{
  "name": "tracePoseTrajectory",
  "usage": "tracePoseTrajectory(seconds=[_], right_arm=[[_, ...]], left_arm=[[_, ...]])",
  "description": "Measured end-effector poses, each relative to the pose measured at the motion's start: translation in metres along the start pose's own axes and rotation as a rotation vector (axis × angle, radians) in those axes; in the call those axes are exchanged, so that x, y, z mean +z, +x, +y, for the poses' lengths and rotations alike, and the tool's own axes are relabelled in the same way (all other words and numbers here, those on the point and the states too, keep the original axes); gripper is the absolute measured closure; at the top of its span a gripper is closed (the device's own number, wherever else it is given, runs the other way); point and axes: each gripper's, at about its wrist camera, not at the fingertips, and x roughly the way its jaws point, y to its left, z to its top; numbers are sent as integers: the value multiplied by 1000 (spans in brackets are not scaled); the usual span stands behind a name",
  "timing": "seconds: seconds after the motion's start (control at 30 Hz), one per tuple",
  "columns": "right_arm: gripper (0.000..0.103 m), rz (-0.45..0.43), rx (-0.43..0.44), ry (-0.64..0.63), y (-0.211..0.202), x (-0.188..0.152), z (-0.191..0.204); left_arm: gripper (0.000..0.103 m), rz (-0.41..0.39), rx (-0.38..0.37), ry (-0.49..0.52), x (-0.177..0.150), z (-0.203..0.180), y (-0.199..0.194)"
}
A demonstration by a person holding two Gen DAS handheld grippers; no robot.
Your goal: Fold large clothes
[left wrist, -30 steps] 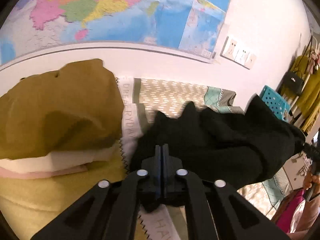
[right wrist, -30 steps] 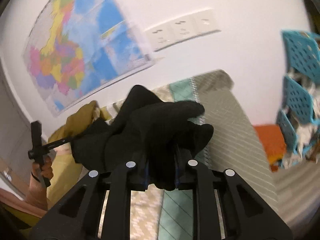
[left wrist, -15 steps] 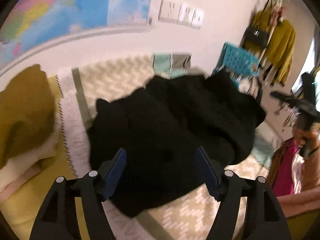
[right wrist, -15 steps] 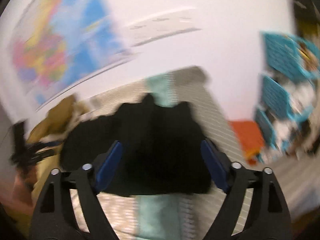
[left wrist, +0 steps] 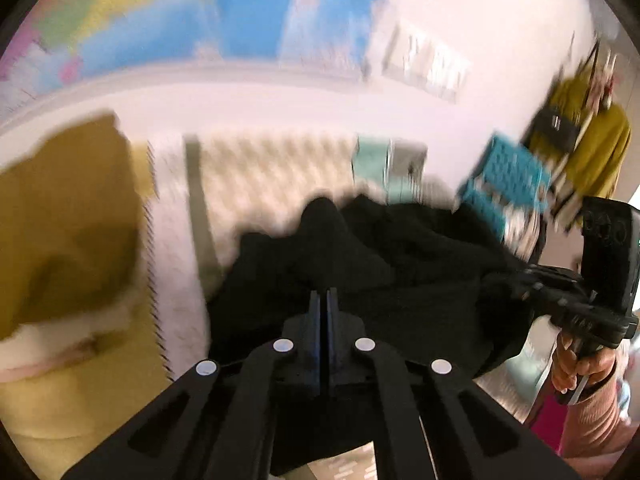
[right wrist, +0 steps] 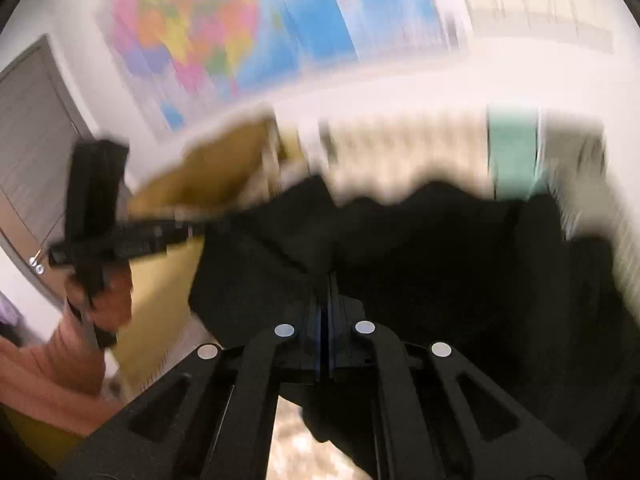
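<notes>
Patterned bedspread (left wrist: 256, 176): black garment (left wrist: 400, 272) centre, mustard clothes pile (left wrist: 68, 216) beside.

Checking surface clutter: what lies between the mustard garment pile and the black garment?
In the left wrist view, only bare white patterned bedspread separates the mustard garment pile from the black garment.

My left gripper (left wrist: 323, 296) is pinched closed on the black garment (left wrist: 400, 280). At nine o'clock I see a mustard pile (left wrist: 68, 232); at three o'clock, my right gripper (left wrist: 576, 300).
</notes>
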Motion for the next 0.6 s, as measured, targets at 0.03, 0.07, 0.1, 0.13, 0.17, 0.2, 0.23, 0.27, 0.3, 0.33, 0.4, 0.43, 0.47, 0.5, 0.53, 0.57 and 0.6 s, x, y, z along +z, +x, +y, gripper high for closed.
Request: tracePoseTrajectory(seconds=[0.03, 0.07, 0.1, 0.13, 0.17, 0.2, 0.23, 0.27, 0.3, 0.33, 0.4, 0.43, 0.47, 0.5, 0.53, 0.57, 0.6], right_arm=[[101, -27, 16, -14, -2, 7, 3], [101, -17, -2, -20, 7, 13, 4], [100, 20, -22, -18, 21, 13, 1], [100, 78, -34, -9, 34, 8, -5], [99, 151, -48, 10, 53, 1, -13], [98, 208, -50, 32, 65, -9, -23], [97, 237, -21, 52, 69, -16, -28], [94, 237, 14, 76, 63, -20, -32], [81, 214, 30, 87, 51, -21, -34], [47, 180, 35, 85, 37, -20, -33], [15, 57, -44, 38, -9, -18, -29], [18, -8, -65, 31, -34, -18, -31], [24, -37, -83, 40, -55, -19, -38], [24, -43, -122, 51, -65, -21, -45], [23, -42, -182, 63, -72, -24, -56], [23, -24, -253, 84, -79, -29, -71], [25, -1, -287, 101, -79, -32, -80]], left_arm=[[102, -38, 0, -3, 3, 2, -10], [101, -53, 9, 2, 4, 2, -13], [101, -41, 22, 2, 4, 4, -10], [101, -11, 27, -4, 1, 5, -2], [101, 43, 39, 3, -4, 6, 12], [100, 92, 50, 16, -10, 5, 26], [100, 123, 58, 24, -15, 5, 34], [96, 154, 74, 30, -21, 6, 42], [90, 171, 76, 17, -25, 9, 46], [89, 171, 58, -4, -28, 13, 45], [71, 152, 30, -42, -29, 20, 35], [68, 132, 22, -55, -28, 23, 29], [67, 114, 22, -56, -28, 23, 23], [64, 94, 14, -47, -29, 22, 16], [61, 88, 4, -40, -29, 19, 12], [51, 88, -8, -28, -30, 15, 8], [44, 93, -12, -17, -30, 12, 9]])
